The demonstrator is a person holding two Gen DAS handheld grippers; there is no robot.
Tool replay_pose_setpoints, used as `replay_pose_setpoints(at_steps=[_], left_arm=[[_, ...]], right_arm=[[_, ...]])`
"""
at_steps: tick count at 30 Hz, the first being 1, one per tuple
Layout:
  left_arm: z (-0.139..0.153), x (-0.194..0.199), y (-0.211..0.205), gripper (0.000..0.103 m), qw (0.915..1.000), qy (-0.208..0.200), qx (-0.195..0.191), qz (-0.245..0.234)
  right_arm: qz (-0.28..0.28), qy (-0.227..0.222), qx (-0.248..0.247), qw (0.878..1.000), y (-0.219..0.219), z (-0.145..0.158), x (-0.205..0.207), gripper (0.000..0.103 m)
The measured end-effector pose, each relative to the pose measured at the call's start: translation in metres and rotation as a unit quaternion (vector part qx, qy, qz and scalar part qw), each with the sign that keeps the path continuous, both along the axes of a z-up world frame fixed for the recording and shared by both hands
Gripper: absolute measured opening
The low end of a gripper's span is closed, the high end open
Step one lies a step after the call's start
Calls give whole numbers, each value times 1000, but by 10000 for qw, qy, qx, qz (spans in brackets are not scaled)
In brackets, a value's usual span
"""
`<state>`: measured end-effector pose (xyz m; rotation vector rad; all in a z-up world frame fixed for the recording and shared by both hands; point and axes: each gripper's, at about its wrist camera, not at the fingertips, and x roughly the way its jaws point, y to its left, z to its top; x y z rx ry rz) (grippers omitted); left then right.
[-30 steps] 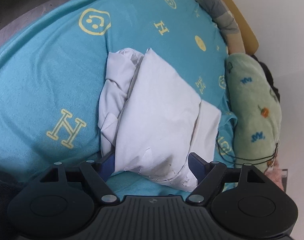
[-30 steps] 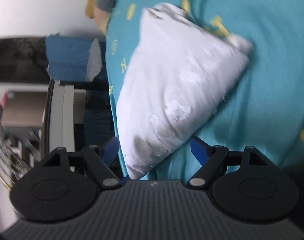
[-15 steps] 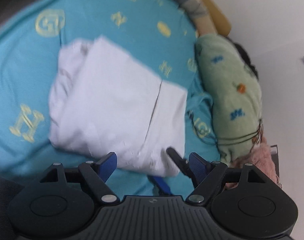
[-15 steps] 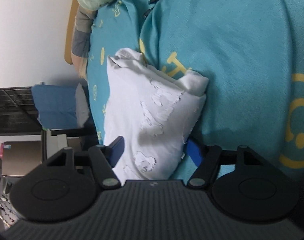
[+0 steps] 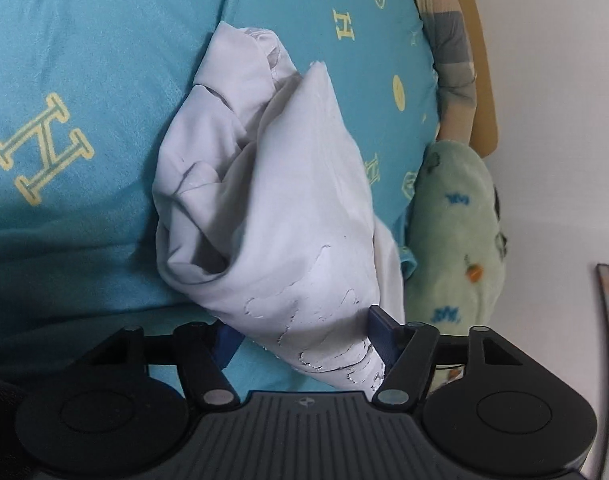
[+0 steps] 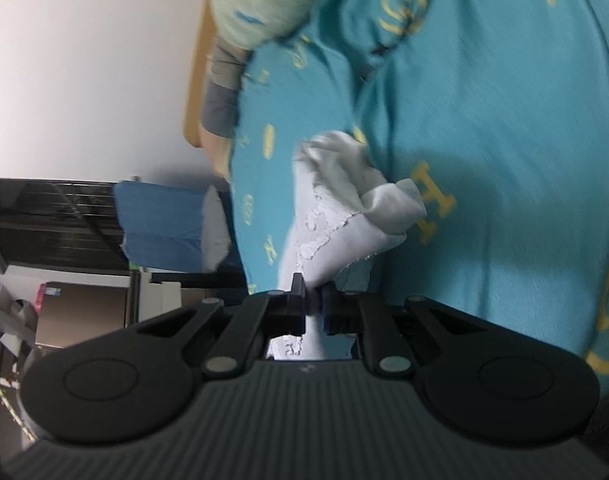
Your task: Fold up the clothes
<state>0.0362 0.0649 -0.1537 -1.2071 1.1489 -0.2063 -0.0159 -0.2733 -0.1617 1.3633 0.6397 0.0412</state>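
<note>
A white garment point(image 5: 288, 208) with a cracked white print lies bunched on the teal bedspread point(image 5: 84, 80). Its near corner runs down between the blue pads point(image 5: 380, 332) of my left gripper point(image 5: 304, 336). That gripper's jaws are closing with the cloth between them; the right pad touches the fabric and the left pad sits at its edge. In the right wrist view, my right gripper point(image 6: 312, 304) is shut on a pinched fold of the white garment point(image 6: 344, 208), which rises from the jaws in a crumpled peak.
A green plush pillow point(image 5: 452, 232) and a striped pillow point(image 5: 452, 40) lie along the wooden headboard point(image 5: 480, 60) by the white wall. Beyond the bed's edge, the right wrist view shows a blue cloth point(image 6: 164, 224) and a cardboard box point(image 6: 80, 312).
The right gripper went from open around the garment's corner to shut on it. The flat fold has bunched up. The left gripper sank and rolled, and its jaws narrowed around the near corner.
</note>
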Motion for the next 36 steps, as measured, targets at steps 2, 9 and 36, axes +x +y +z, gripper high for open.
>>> replay_pose_setpoints(at_steps=[2,9,36], left_arm=[[2,-1,-5,55,10000,-52,80,-13],[48,-3,-19,31,9986,-407,211,-272],[329,52,-519,31,9026,-2882,-1035,-3026]], right_arm=[[-2,-15,-89,10000,0,3,-1,10],[-135,-150,-259,9995,-7,34,-19,10],[-2485,-1727,-2801,9110,-353,351,-123,10]])
